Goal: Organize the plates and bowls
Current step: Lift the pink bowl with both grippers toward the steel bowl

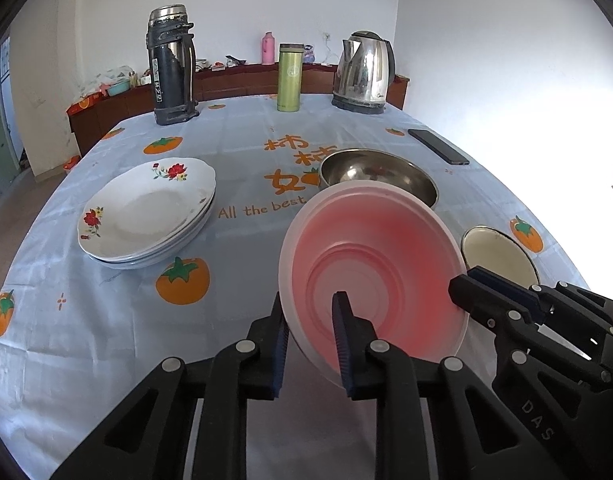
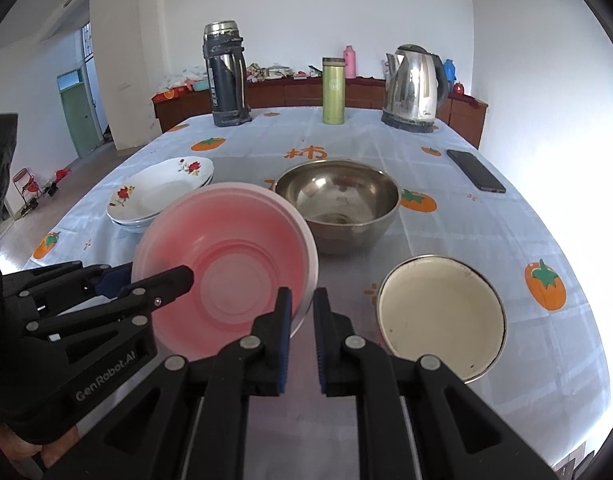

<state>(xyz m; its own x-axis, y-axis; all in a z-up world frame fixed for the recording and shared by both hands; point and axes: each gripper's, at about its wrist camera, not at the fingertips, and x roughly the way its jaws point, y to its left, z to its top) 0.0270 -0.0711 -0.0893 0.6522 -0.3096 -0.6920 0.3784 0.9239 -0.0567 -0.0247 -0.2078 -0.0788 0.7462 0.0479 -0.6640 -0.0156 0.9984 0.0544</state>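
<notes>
A translucent pink bowl [image 1: 374, 272] [image 2: 230, 264] hangs tilted over the table, its opening turned toward the cameras. My left gripper [image 1: 309, 320] [image 2: 160, 274] is shut on its left rim, one finger inside and one outside. On the opposite rim my right gripper [image 2: 302, 304] [image 1: 464, 288] is shut in the same way. Just behind the pink bowl stands a steel bowl [image 1: 378, 176] [image 2: 338, 200]. A cream enamel bowl [image 1: 498, 256] [image 2: 442, 316] sits to its right. A stack of flowered white plates [image 1: 146, 212] [image 2: 158, 192] lies to the left.
At the table's far edge stand a dark thermos [image 1: 171, 68], a green flask [image 1: 289, 78] and a steel kettle [image 1: 364, 72]. A black phone [image 1: 438, 146] lies at the right rear. The tablecloth [image 1: 106, 320] carries orange fruit prints.
</notes>
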